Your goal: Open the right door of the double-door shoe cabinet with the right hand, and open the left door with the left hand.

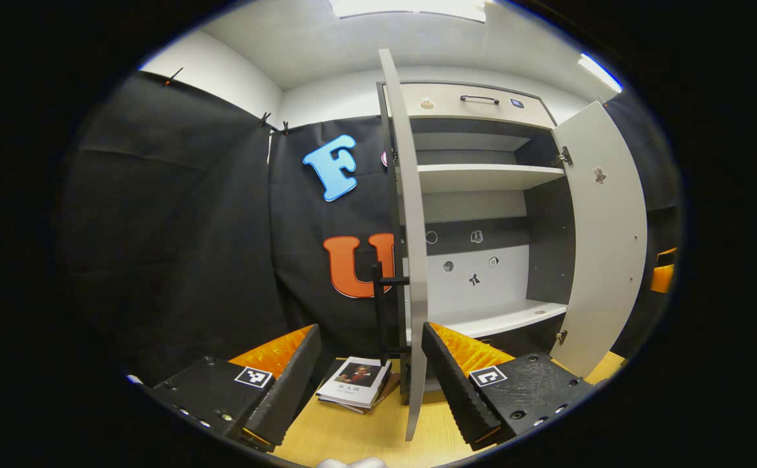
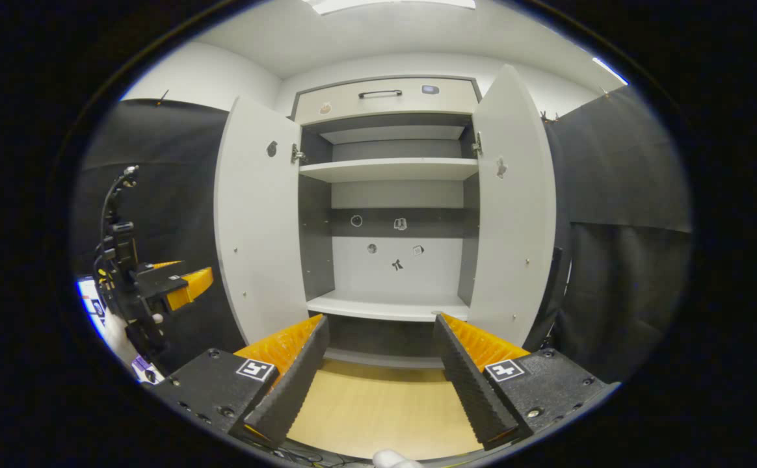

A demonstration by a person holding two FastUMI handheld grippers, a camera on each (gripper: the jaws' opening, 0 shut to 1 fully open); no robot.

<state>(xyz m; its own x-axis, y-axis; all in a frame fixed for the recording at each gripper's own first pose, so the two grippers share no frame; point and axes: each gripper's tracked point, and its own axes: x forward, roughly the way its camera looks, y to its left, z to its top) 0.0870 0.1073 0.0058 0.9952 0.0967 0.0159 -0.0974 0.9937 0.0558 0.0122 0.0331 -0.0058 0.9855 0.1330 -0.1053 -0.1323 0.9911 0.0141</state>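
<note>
Cabinet (image 2: pixel 388 214) stands straight ahead in the right gripper view, both doors swung wide: left door (image 2: pixel 258 227) and right door (image 2: pixel 515 208) flare outward, baring two white shelves, a grey back panel with small stickers, and a shut drawer (image 2: pixel 385 99) with a black handle on top. In the left gripper view the left door (image 1: pixel 408 247) is seen nearly edge-on, its black bar handle (image 1: pixel 382 305) facing the booth wall, while the right door (image 1: pixel 603 240) hangs open farther off. Some books (image 1: pixel 358 382) lie on the wooden floor (image 1: pixel 359 429) just beside the foot of the left door. Left gripper (image 1: pixel 371 383) has its jaws well apart, holding nothing; the door's edge and handle rise between the fingers but apart from them. Right gripper (image 2: pixel 382 380) is likewise spread wide and empty, aimed at the cabinet's lower opening. The left gripper (image 2: pixel 186 286) also appears at the left edge of the right gripper view, near the left door.
</note>
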